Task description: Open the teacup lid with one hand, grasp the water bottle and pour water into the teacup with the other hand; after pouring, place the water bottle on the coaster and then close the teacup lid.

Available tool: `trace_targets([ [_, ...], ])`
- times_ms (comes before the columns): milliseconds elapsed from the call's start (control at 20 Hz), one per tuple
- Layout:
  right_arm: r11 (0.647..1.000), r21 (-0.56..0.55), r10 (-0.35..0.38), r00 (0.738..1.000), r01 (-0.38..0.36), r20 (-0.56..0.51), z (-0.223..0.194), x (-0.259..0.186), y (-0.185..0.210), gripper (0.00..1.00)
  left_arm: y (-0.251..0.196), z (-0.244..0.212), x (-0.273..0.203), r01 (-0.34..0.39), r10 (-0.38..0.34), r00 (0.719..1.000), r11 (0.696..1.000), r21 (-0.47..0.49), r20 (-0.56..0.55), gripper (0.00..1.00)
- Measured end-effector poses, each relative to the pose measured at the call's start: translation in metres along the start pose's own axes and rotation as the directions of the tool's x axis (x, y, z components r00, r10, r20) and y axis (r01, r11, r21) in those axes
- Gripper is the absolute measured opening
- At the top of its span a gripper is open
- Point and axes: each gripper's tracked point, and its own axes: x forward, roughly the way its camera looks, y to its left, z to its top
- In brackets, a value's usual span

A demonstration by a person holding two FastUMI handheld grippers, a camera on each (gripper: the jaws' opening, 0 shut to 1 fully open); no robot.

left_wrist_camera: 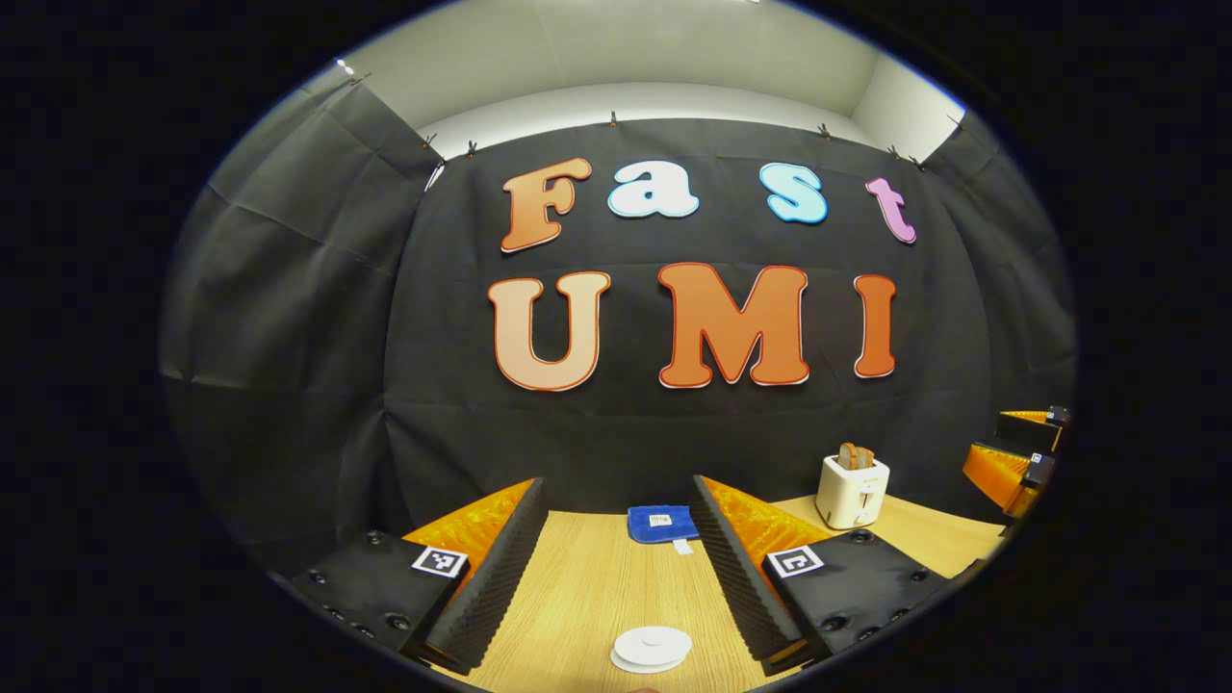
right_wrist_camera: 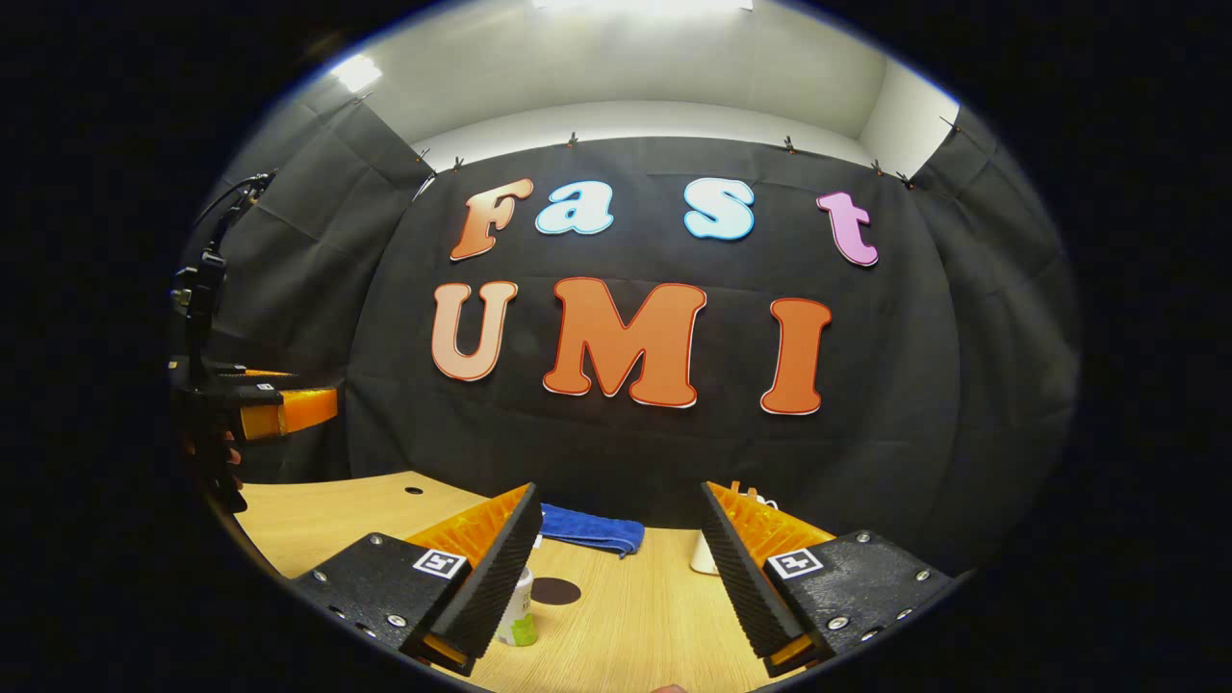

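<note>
Seemingly at the outset, I held the left gripper (left_wrist_camera: 621, 568) wide and empty above the worktop (left_wrist_camera: 587, 587), one white teacup lid (left_wrist_camera: 653, 647) just below and ahead between its fingers, ready for lifting. My right gripper (right_wrist_camera: 616, 573) also gaped empty, one water bottle (right_wrist_camera: 518, 608) beside its left finger and one dark coaster (right_wrist_camera: 555, 591) just beyond.

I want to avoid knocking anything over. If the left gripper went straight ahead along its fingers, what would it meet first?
Probably the folded blue cloth at the table's far edge; the white lid lies lower, between the open fingers, so depth is uncertain.
</note>
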Motion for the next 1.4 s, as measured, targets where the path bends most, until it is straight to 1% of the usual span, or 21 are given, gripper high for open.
trace_targets([
  [100,1.0,0.014,0.019,1.0,-0.019,-0.007,-0.007,0.003,0.006,0.98,-0.009,-0.004,0.002,0.019,-0.019,1.0,1.0,0.012,0.009,0.96],
  [300,1.0,-0.003,0.01,1.0,-0.01,-0.014,-0.013,0.012,0.005,0.98,-0.019,-0.015,0.007,0.046,-0.046,0.999,0.999,0.021,0.003,0.96],
  [500,0.999,-0.035,0.038,0.999,-0.039,-0.016,-0.025,0.017,0.011,0.98,-0.017,-0.024,0.017,0.045,-0.045,0.999,0.999,0.007,0.0,0.97],
  [650,0.998,-0.037,0.043,0.998,-0.045,-0.048,-0.047,0.021,0.016,0.98,-0.023,-0.037,0.021,0.054,-0.054,0.998,0.999,0.008,-0.01,0.97],
  [800,0.997,-0.022,0.077,0.992,-0.08,-0.101,-0.072,0.023,0.027,0.98,-0.026,-0.054,0.024,0.06,-0.06,0.998,0.998,0.01,-0.025,0.97],
  [900,0.994,-0.011,0.108,0.986,-0.11,-0.125,-0.087,0.026,0.036,0.98,-0.027,-0.069,0.026,0.067,-0.066,0.997,0.998,0.009,-0.046,0.96],
  [1050,0.992,-0.007,0.123,0.979,-0.126,-0.163,-0.109,0.027,0.044,0.98,-0.024,-0.095,0.027,0.08,-0.08,0.993,0.997,-0.003,-0.088,0.98],
  [1150,0.99,0.007,0.138,0.971,-0.139,-0.197,-0.125,0.028,0.051,0.98,-0.022,-0.114,0.028,0.086,-0.087,0.989,0.996,-0.009,-0.12,0.96],
  [1250,0.987,0.027,0.162,0.961,-0.16,-0.225,-0.139,0.028,0.06,0.98,-0.025,-0.136,0.031,0.108,-0.11,0.983,0.994,-0.02,-0.149,0.96],
  [1350,0.985,0.037,0.174,0.954,-0.17,-0.245,-0.151,0.028,0.066,0.98,-0.027,-0.159,0.028,0.135,-0.139,0.971,0.99,-0.031,-0.193,0.98],
  [1400,0.984,0.041,0.179,0.95,-0.175,-0.255,-0.156,0.03,0.067,0.98,-0.031,-0.17,0.028,0.148,-0.15,0.966,0.989,-0.029,-0.212,0.96],
])
